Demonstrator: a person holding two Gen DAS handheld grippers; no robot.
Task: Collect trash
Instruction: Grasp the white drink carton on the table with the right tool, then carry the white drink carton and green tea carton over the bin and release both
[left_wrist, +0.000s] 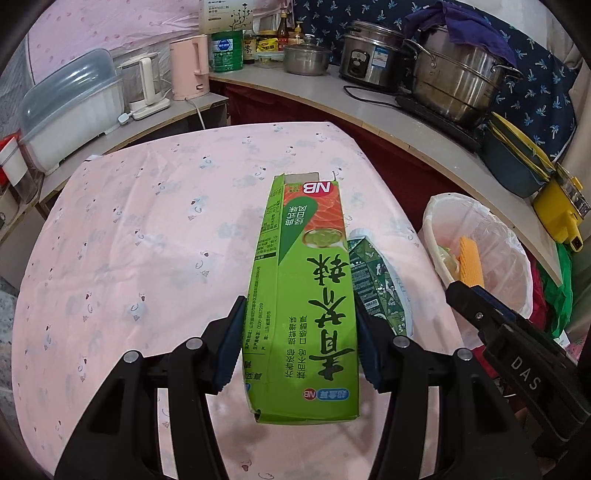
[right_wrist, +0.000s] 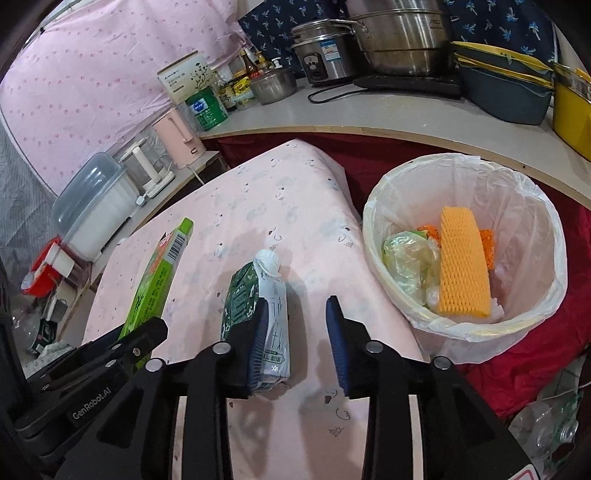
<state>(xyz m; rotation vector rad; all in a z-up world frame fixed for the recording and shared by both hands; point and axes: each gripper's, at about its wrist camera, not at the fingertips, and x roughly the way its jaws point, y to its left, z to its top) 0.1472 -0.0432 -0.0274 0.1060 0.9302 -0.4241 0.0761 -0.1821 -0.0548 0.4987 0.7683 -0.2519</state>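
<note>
The left gripper (left_wrist: 299, 347) clamps the green carton (left_wrist: 303, 295) by its long sides, holding it lifted above the pink tablecloth (left_wrist: 147, 240). Over on the right, the right gripper (right_wrist: 297, 339) stands with jaws apart; the crumpled drink pouch (right_wrist: 258, 306) lies against its left pad, and the right pad is clear of it. The pouch sits on the cloth just beside the lined trash bin (right_wrist: 532, 206), which holds a yellow foam net (right_wrist: 463, 262) and scraps.
</note>
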